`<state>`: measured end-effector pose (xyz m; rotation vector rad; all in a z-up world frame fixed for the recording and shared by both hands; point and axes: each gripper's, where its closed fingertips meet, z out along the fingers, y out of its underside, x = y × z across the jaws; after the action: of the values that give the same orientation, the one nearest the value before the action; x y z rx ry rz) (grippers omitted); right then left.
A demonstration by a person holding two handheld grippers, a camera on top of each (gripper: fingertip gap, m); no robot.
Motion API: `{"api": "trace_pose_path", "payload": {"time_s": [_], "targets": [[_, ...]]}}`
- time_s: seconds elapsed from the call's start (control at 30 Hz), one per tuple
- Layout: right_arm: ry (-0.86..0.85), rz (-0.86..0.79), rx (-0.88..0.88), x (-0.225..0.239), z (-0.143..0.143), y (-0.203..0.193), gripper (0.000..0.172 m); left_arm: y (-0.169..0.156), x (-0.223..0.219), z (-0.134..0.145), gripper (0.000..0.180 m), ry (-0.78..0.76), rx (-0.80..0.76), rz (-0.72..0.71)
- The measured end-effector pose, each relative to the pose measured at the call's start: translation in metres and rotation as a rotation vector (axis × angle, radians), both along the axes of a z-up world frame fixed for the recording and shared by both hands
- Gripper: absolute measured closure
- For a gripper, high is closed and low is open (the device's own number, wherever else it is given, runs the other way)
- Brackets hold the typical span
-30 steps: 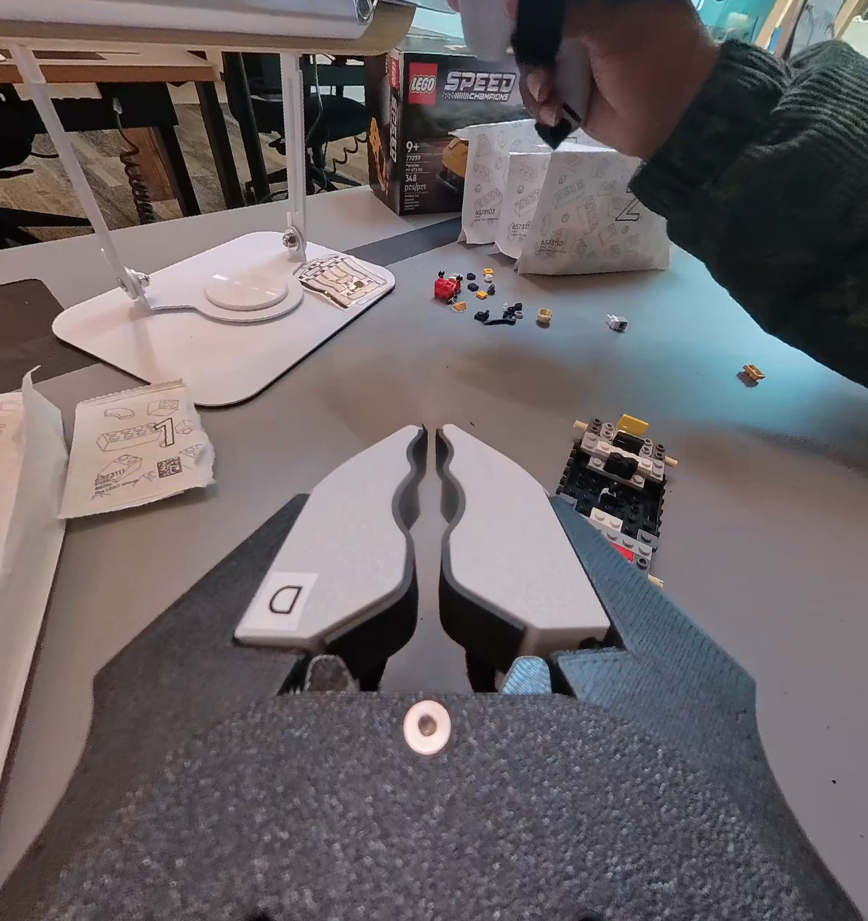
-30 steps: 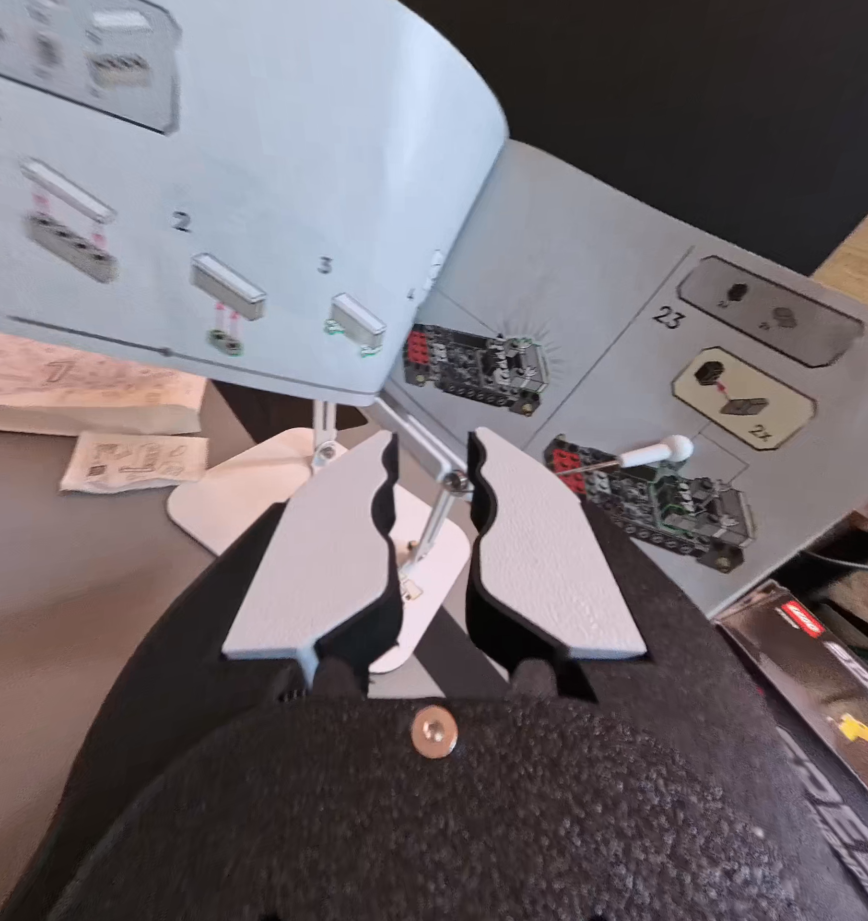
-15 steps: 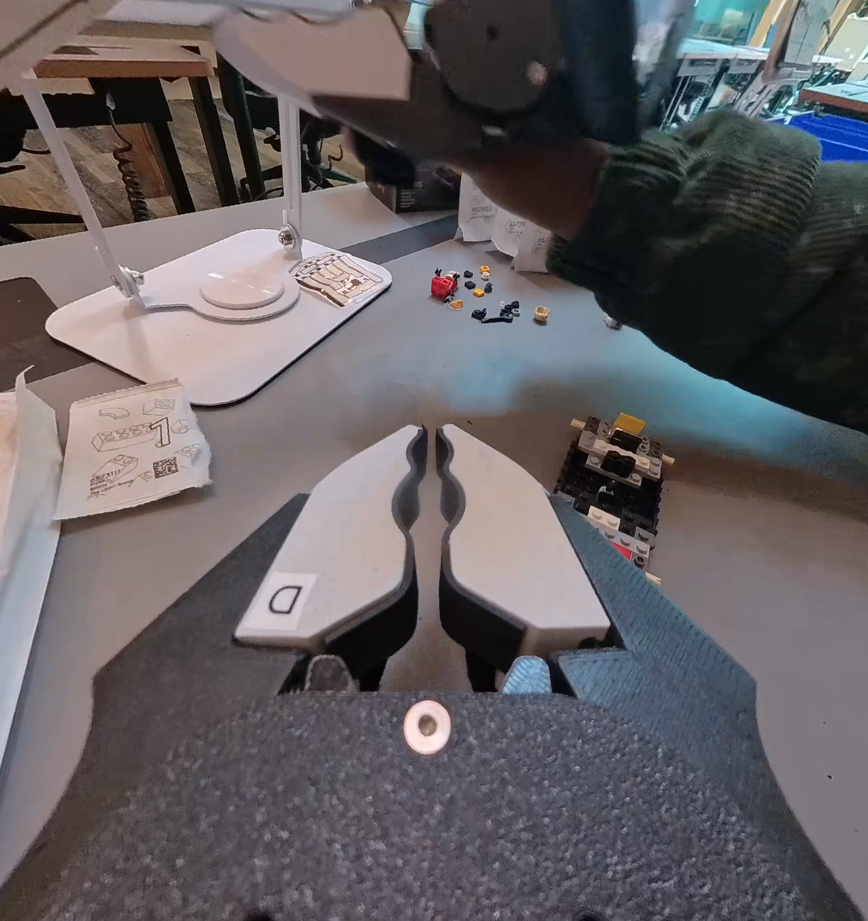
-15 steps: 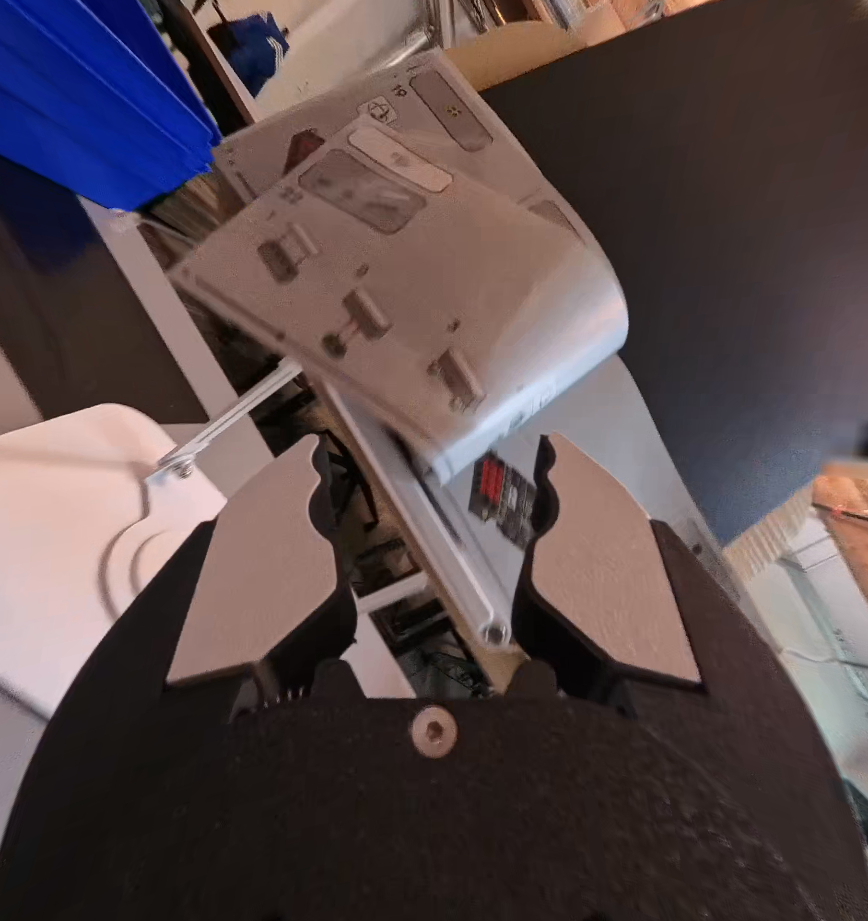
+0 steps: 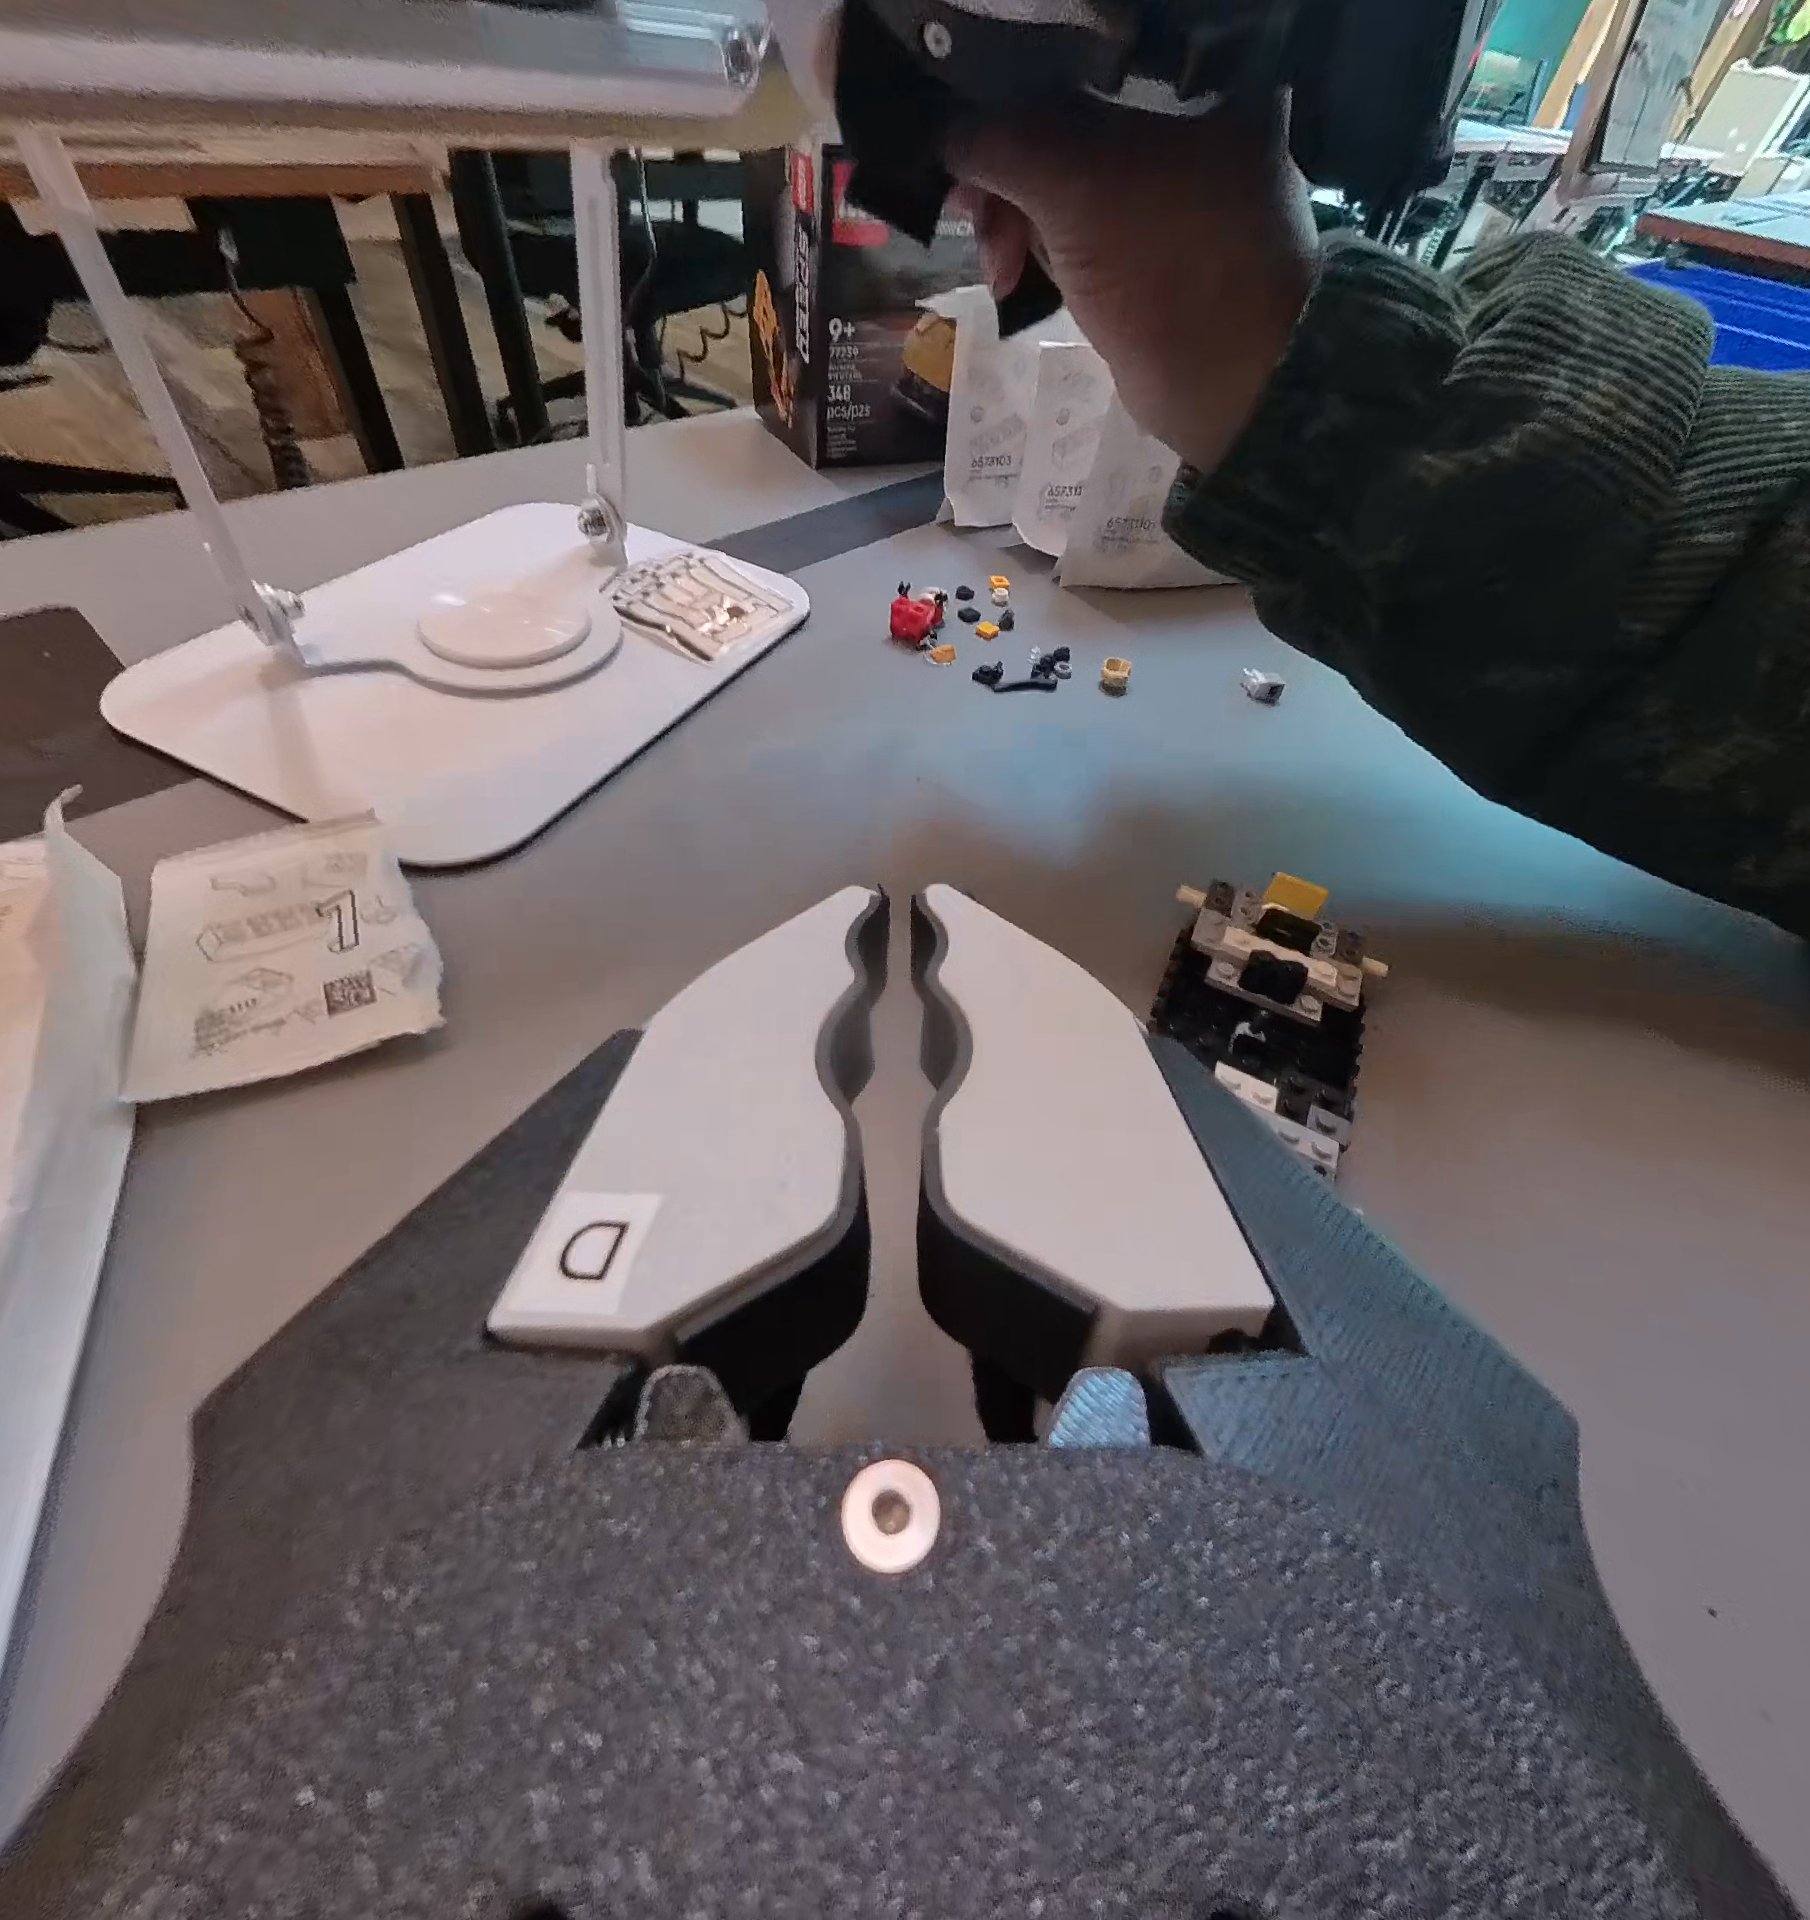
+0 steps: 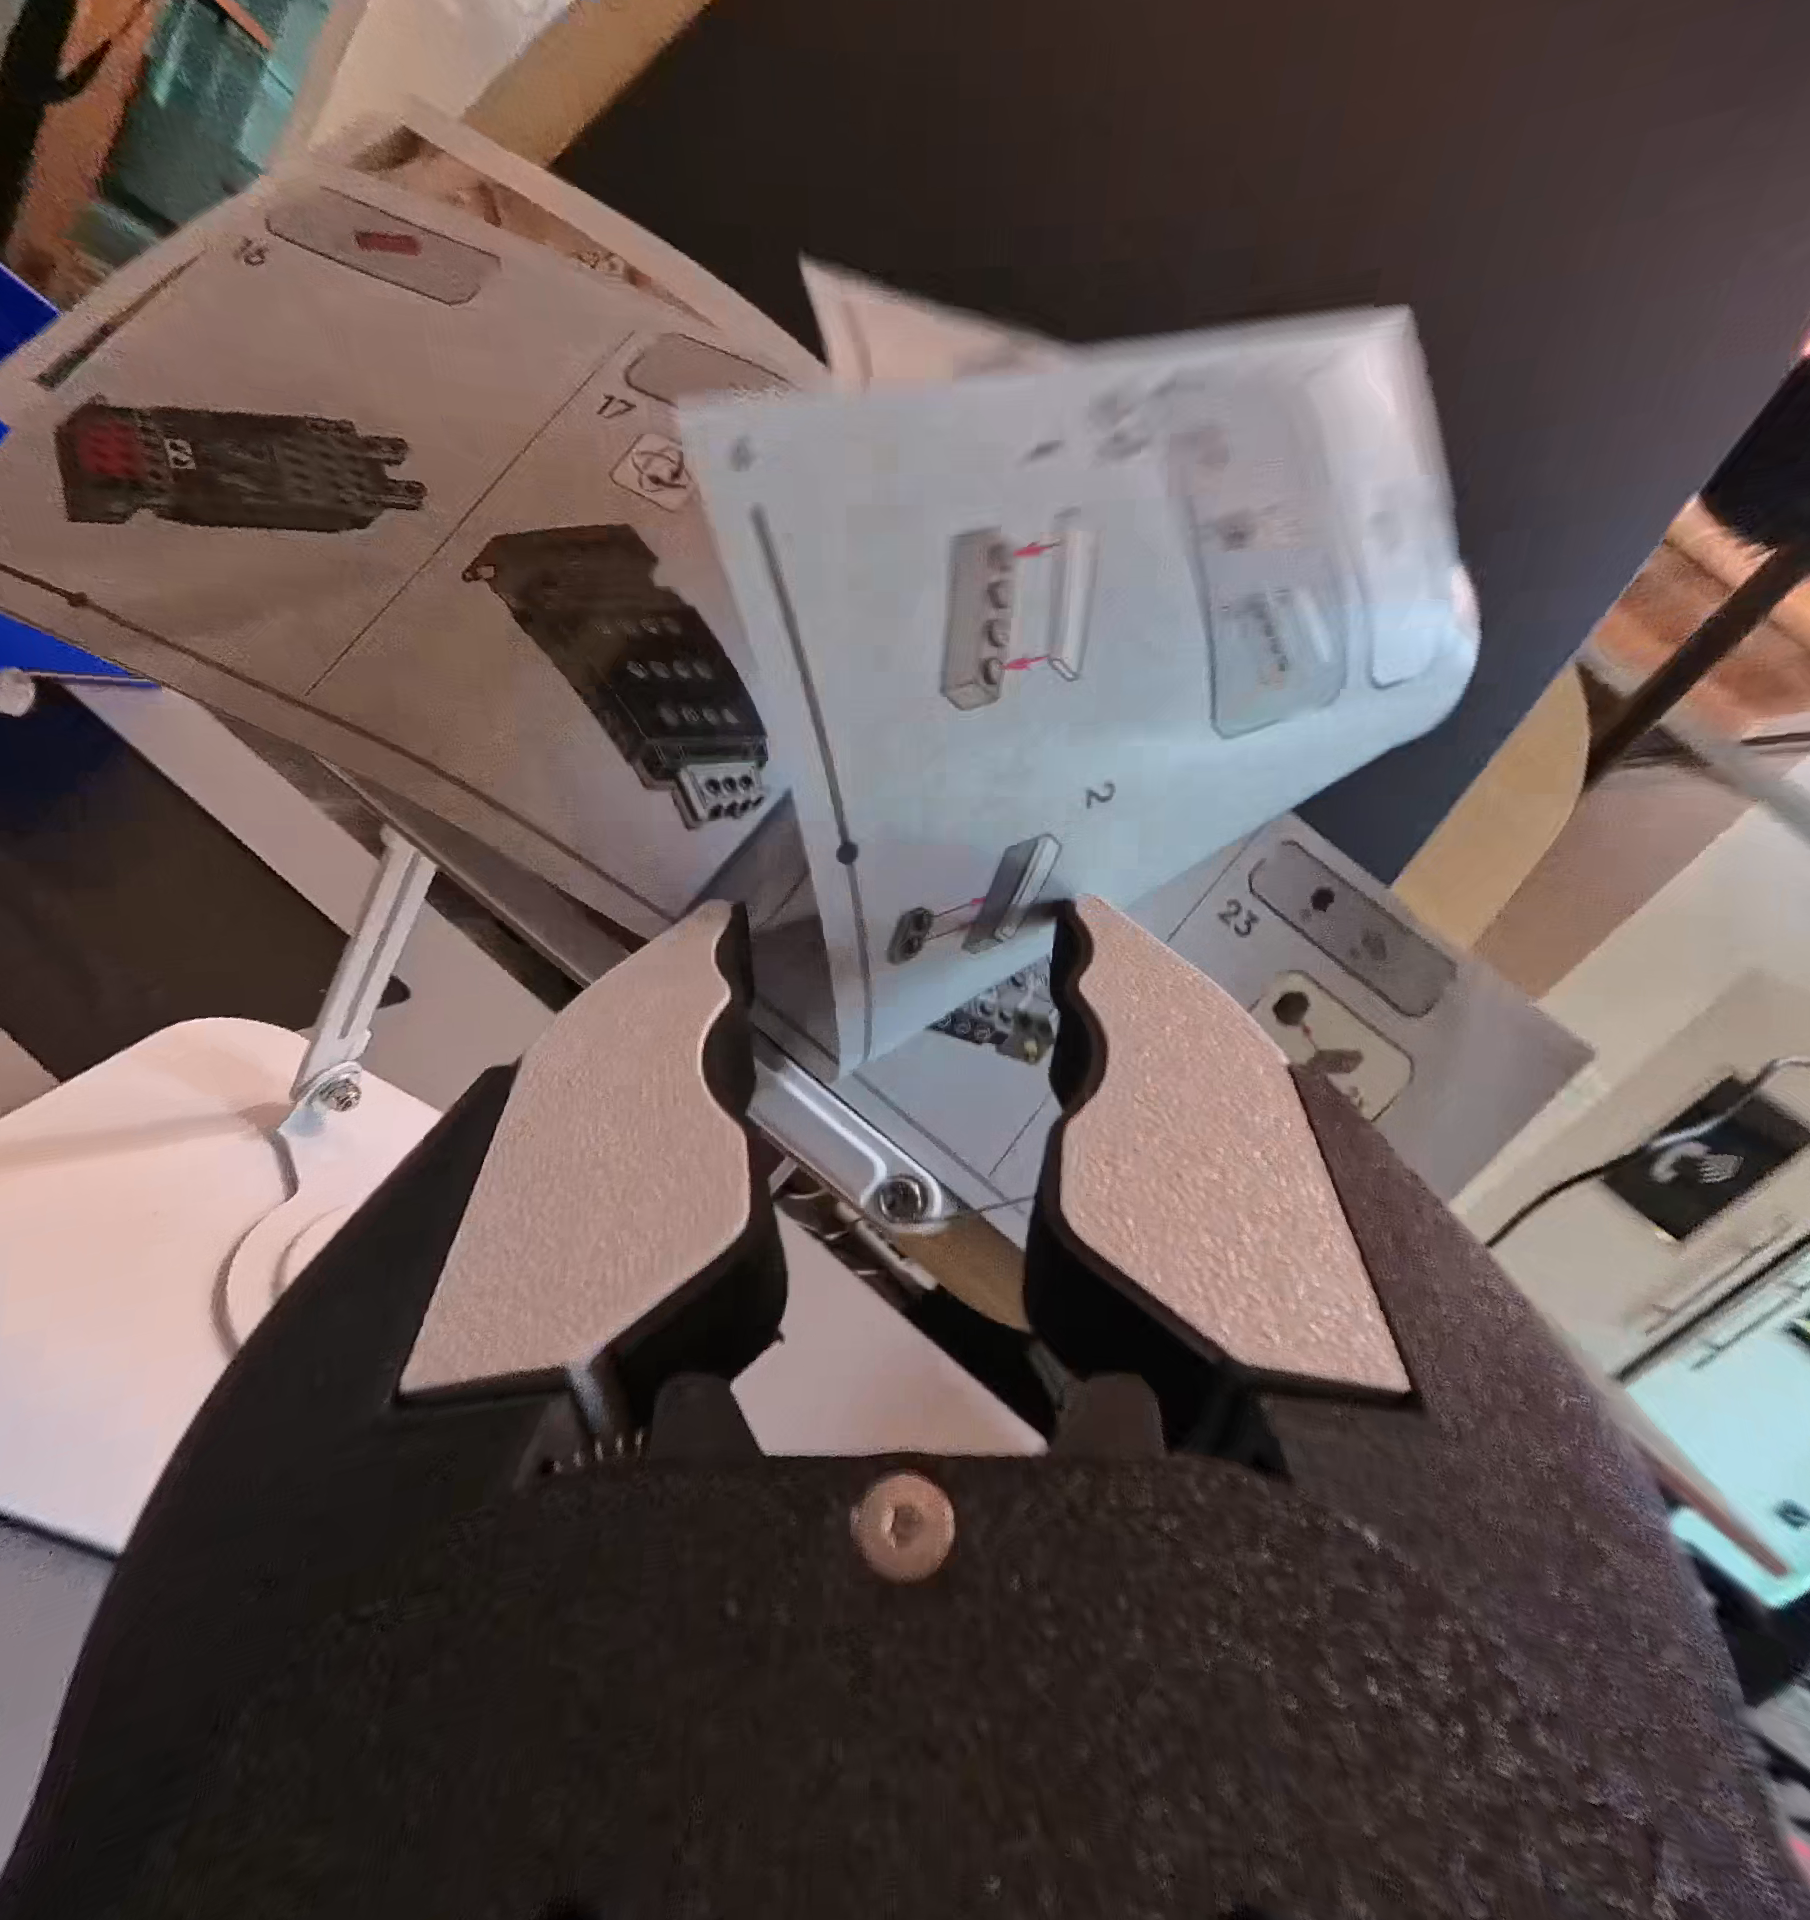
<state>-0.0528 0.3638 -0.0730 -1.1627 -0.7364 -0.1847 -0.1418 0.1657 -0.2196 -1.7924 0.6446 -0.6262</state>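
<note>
Now the right tongs [image 6: 896, 925] have spread wider, empty, a loose booklet page [image 6: 1088, 665] flipping between the tips. Left tongs [image 5: 899, 902], nearly together, hover over the desk [image 5: 672, 914]; the brick model [image 5: 1265, 1018] sits at three o'clock.

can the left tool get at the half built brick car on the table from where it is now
Probably yes. The left tool hangs over bare grey table, with the half built brick car just to its right and nothing between them. Its fingers are nearly closed, so they would have to open first.

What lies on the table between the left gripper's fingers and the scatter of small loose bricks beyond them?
Nothing: in the left wrist view only bare grey table separates the left gripper from the loose bricks.
</note>
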Motion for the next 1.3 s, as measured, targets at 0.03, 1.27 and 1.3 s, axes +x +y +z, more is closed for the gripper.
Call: {"api": "trace_pose_path", "payload": {"time_s": [0.03, 1.27, 1.3], "targets": [[0.014, 0.017, -0.010, 0.003, -0.001, 0.000, 0.117, 0.001, 0.001, 0.003, 0.177, 0.006, 0.021, 0.001], [-0.216, 0.450, -0.078, -0.101, -0.014, -0.044, 0.159, -0.012, 0.028, 0.000, 0.177, 0.054, 0.037, -0.124], [-0.220, 0.468, -0.092, -0.102, -0.016, -0.045, 0.155, -0.012, 0.028, 0.000, 0.176, 0.055, 0.035, -0.125]]}}
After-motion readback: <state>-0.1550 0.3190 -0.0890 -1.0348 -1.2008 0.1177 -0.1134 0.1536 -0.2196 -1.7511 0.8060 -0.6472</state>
